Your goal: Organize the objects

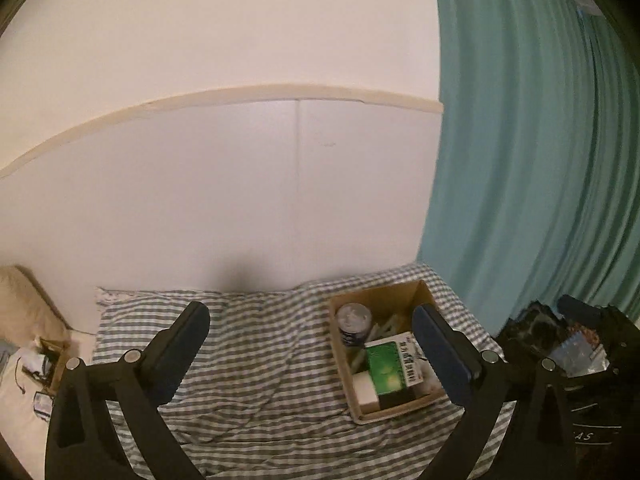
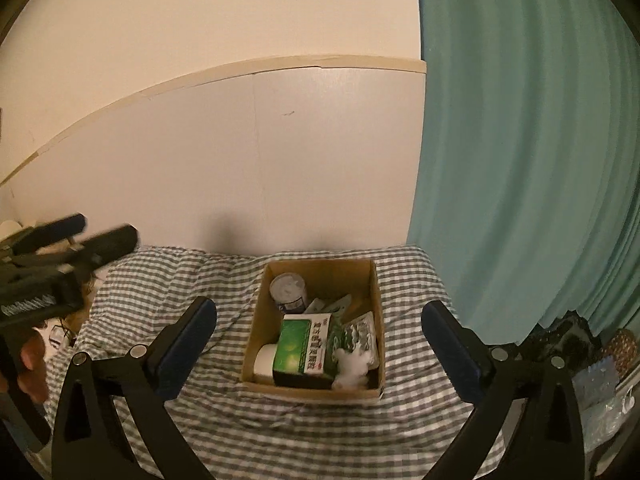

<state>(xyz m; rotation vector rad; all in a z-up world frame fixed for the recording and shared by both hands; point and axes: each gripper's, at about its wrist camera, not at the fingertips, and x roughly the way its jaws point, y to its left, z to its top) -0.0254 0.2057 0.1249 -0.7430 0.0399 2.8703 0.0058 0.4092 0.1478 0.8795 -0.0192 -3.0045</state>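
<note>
An open cardboard box sits on a grey-checked bed sheet. Inside it are a can, a green medicine carton, a white bottle, blister packs and a white wad. My left gripper is raised above the sheet, left of the box, open and empty. My right gripper hovers in front of the box, open and empty. In the right wrist view the left gripper shows at the left, held by a hand.
A teal curtain hangs at the right, and a white wall panel is behind the bed. A black bag with packets stands right of the box. A pillow and small clutter lie at the left.
</note>
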